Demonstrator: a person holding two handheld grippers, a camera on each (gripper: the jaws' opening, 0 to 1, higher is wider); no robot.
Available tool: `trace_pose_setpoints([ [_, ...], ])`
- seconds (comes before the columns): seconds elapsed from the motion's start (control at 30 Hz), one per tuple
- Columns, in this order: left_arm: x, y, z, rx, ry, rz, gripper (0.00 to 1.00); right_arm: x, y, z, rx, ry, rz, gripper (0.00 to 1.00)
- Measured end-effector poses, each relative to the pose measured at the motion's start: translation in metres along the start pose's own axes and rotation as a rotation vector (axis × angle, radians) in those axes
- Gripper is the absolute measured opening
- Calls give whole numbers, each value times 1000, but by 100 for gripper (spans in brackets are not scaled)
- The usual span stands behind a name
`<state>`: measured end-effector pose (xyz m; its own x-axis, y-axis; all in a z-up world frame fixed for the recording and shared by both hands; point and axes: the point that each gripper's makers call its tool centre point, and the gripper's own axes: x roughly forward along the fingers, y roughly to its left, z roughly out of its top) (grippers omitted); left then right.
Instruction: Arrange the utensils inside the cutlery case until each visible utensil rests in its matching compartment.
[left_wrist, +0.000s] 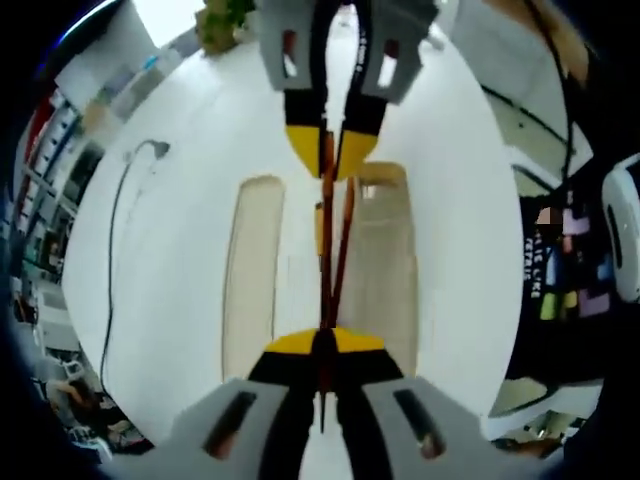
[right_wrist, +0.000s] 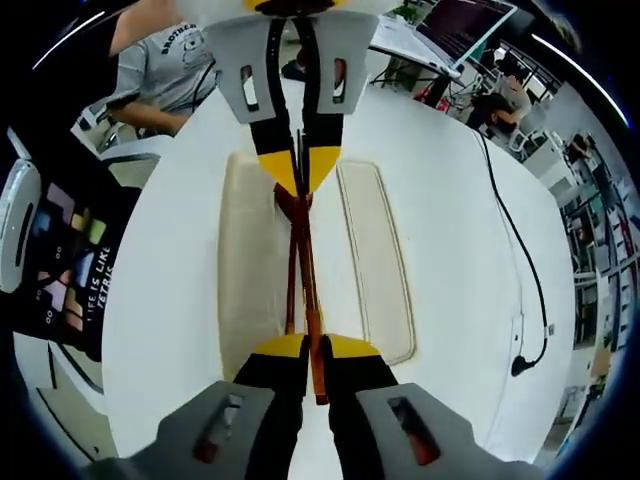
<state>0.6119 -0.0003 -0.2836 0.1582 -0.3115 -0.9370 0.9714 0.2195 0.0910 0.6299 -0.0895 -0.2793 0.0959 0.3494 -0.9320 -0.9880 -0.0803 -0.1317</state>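
Where sleeve print (right_wrist: 101, 283) reads TETRIS, chopsticks (right_wrist: 301, 262) between tongs (right_wrist: 316, 343).

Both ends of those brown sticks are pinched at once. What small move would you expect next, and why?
Probably lowering the chopsticks together into the case. Both hand-held grippers, left and right, are shut on opposite ends of the chopsticks, holding them lengthwise along the case, whose lid lies beside it on the table. How high they hang is unclear.
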Motion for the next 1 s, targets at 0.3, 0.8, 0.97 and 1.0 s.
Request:
trace_pose_setpoints([
  [0.3, 5, -25, -1, -9, 11, -49, 3, 6, 23, -8, -3, 22, 63, 4],
  [0.8, 22, -45, -11, -17, 25, -123, 3, 21, 49, -13, 75, 5, 162, 4],
  [0.97, 25, -48, -13, -19, 40, -146, 3, 26, 51, -13, 78, 11, 178, 4],
  [1.0, 26, -48, -14, -14, 42, -145, 4, 27, 52, -14, 82, 12, 183, 5],
])
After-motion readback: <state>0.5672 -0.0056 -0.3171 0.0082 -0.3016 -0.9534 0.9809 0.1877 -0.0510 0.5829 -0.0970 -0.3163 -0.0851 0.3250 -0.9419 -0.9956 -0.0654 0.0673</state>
